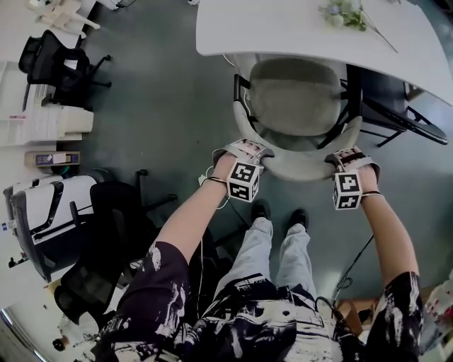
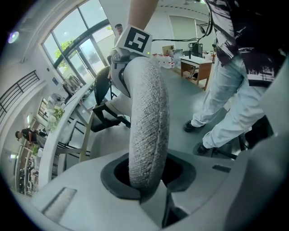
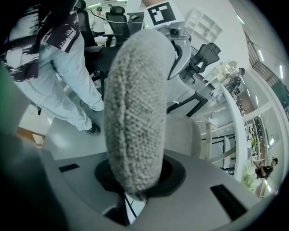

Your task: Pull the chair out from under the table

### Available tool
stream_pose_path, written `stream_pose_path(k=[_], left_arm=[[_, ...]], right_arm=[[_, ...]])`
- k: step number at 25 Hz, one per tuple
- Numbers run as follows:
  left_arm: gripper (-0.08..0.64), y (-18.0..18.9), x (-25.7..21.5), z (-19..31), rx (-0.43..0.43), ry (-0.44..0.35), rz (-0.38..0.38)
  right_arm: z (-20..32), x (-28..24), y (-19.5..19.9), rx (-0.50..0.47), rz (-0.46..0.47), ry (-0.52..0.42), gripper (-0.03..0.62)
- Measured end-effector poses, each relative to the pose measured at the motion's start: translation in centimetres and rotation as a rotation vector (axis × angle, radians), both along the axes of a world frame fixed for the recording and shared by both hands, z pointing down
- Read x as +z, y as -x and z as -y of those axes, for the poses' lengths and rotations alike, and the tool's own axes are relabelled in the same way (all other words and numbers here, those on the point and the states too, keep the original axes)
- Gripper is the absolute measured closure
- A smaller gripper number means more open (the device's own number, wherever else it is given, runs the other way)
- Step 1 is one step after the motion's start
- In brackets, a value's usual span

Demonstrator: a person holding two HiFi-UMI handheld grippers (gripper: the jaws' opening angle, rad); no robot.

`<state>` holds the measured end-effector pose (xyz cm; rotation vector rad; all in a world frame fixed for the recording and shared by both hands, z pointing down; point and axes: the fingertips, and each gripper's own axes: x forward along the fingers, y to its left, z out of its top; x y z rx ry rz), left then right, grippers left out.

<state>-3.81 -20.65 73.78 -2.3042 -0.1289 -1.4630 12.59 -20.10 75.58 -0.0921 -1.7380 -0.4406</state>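
A grey floor point(image 1: 163, 106) spreads through an open office; a white desk point(image 1: 283, 28) carries a flower sprig point(image 1: 343, 13). 1 dark chair point(image 1: 389, 106) stands beside the grey upholstered chair point(image 1: 294, 95), whose seat sits partly under the desk. The left gripper point(image 1: 244, 150) and right gripper point(image 1: 352, 158) each have narrow jaws clamped on its padded backrest point(image 1: 301, 168).
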Motion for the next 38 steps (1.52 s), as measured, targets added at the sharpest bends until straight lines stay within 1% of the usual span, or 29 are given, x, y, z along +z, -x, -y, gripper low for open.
stream_pose_path(k=[8,22,25,33,38], left_arm=[[0.465,1.2,0.0,-7.3,-0.001,0.017,0.022],[0.465,3.2,0.1,-19.1,-0.017,0.042,0.05],[0.463,3.3,0.1,-21.4,-0.025,0.058,0.049],[0.463,2.9,-0.3,-26.9,-0.027,0.084,0.061],[0.463,3.1,0.0,-28.9,-0.02,0.097,0.068]], right_arm=[[-7.6,-0.1,1.3,-0.014,-0.013,0.009,0.537],[-19.4,-0.1,3.1,-0.014,-0.031,0.023,0.537],[-21.6,0.0,3.2,-0.015,-0.035,0.031,0.537],[-27.1,-0.1,2.9,-0.009,-0.043,0.04,0.537],[-29.3,0.1,2.9,-0.029,-0.043,0.057,0.537]])
